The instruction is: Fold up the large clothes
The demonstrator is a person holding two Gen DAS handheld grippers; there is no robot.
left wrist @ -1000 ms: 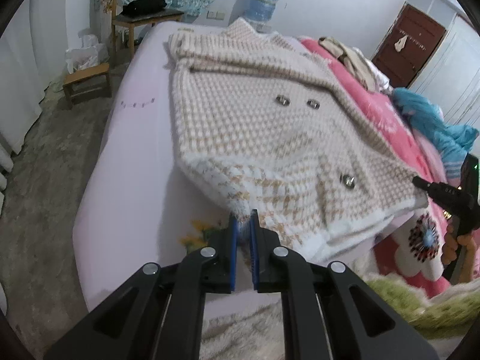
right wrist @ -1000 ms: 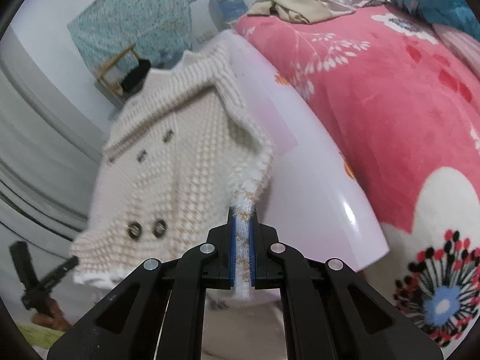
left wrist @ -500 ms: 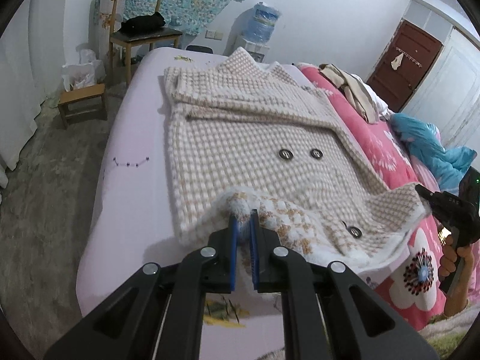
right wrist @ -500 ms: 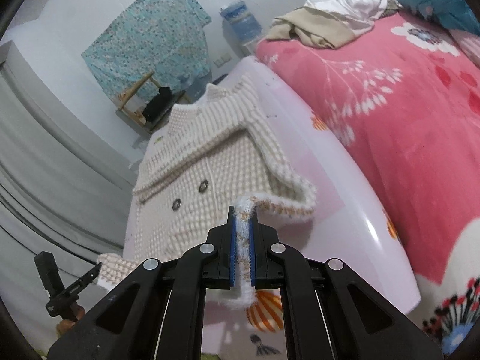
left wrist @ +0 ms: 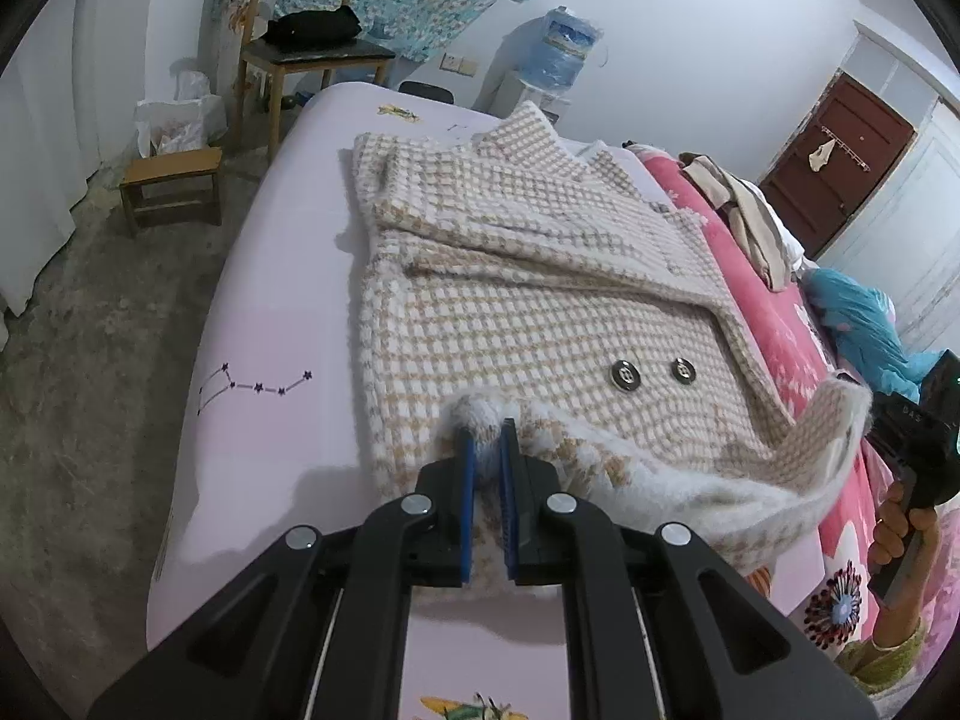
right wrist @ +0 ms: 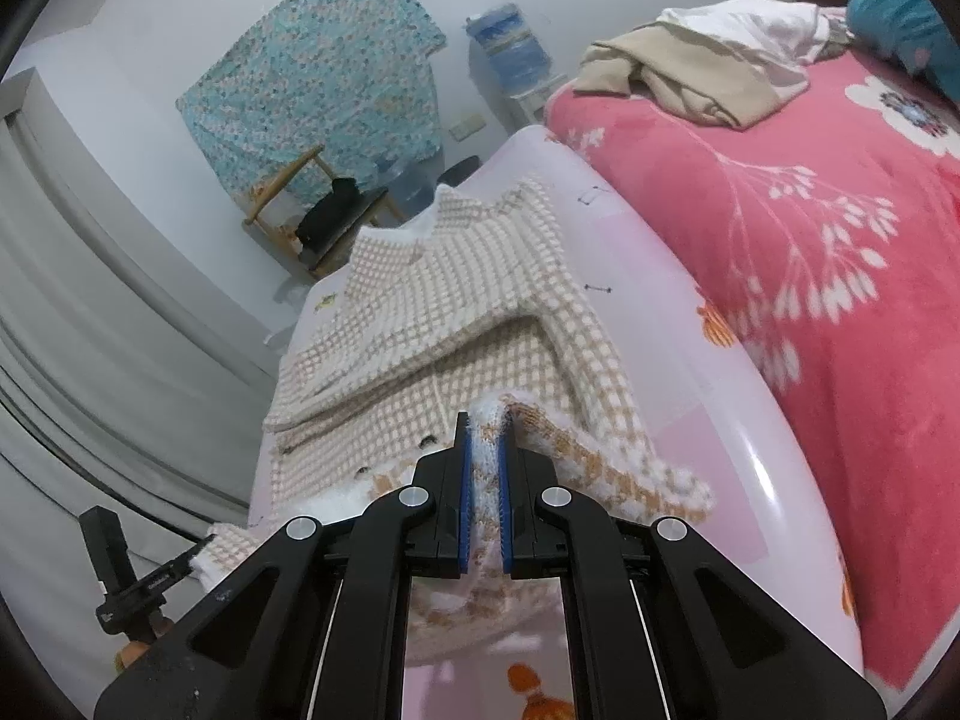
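Left wrist view: the left gripper [left wrist: 485, 450] is clamping the fluffy white hem corner of the houndstooth knit coat [left wrist: 510, 312], blue pads pressed onto the trim. The coat is lying front-up on the lilac bed sheet [left wrist: 270, 420], collar toward the far end, two metal buttons [left wrist: 654, 373] showing. The lifted hem is spanning across to the right gripper [left wrist: 912, 438], seen here at the frame's edge in the person's hand with the other hem corner draped at its tip; whether it is closed cannot be told from this angle. A wooden chair [left wrist: 312, 54], a small stool [left wrist: 171, 183], a water dispenser [left wrist: 564, 48] and a dark door [left wrist: 834, 150] are visible only here or best here.

Right wrist view: the right gripper [right wrist: 483, 468] is pinching the white-and-tan hem trim between its blue pads, so it is closed on the coat [right wrist: 444, 324]. The left gripper [right wrist: 138, 588] is appearing low at the left with the hem's far corner at its tip. This view is adding the pink floral blanket [right wrist: 810, 252] beside the sheet and a pile of beige and white clothes [right wrist: 702, 60] on it.

Handling judgement: the knit is looking thick, soft and fairly heavy; it is sagging between the two grips. The dense trim at the hem corners seems the sound place to hold, since loose weave would likely stretch.
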